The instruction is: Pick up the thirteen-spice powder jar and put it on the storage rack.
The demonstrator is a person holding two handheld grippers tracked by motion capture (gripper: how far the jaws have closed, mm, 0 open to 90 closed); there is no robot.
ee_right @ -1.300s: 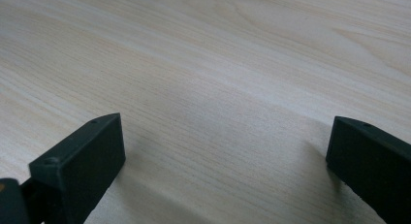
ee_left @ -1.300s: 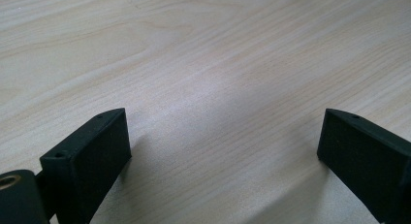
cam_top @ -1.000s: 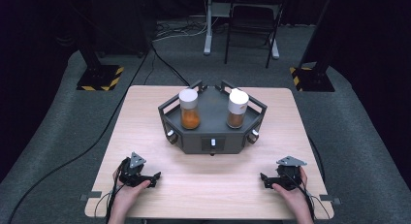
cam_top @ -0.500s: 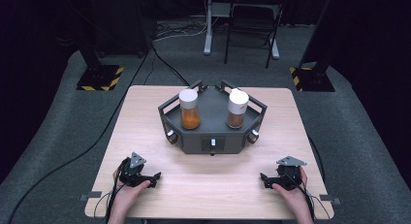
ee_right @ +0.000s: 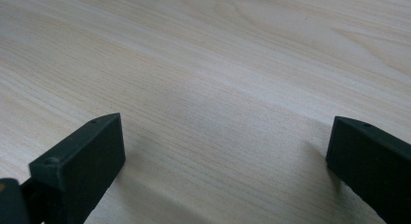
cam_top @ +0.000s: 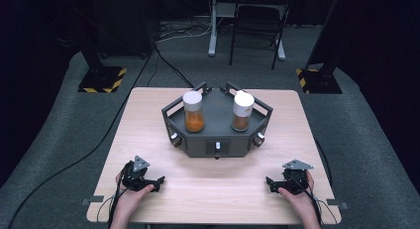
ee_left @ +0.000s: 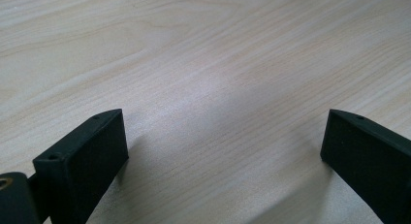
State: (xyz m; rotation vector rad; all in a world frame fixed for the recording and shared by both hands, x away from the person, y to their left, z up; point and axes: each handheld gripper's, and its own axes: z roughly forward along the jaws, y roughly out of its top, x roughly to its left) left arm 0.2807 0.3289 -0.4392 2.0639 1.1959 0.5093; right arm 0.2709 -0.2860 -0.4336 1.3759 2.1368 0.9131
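**Both grippers rest wide apart near the table's front edge**

The left gripper (cam_top: 157,180) and right gripper (cam_top: 270,181) lie on the wooden table (cam_top: 148,125) close to its near edge, jaws spread with nothing between them. Bare wood lies between them and the grey tray (cam_top: 218,140), well apart ahead. The high view shows two jars, one left (cam_top: 193,111), one right (cam_top: 242,111), standing upright on it; both gripper views show black fingers (ee_left: 82,161) over wood grain.

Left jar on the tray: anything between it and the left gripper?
Only the tray's near wall. Bare table lies between the left gripper, jaws open, and the tray; the left jar stands inside behind that wall.
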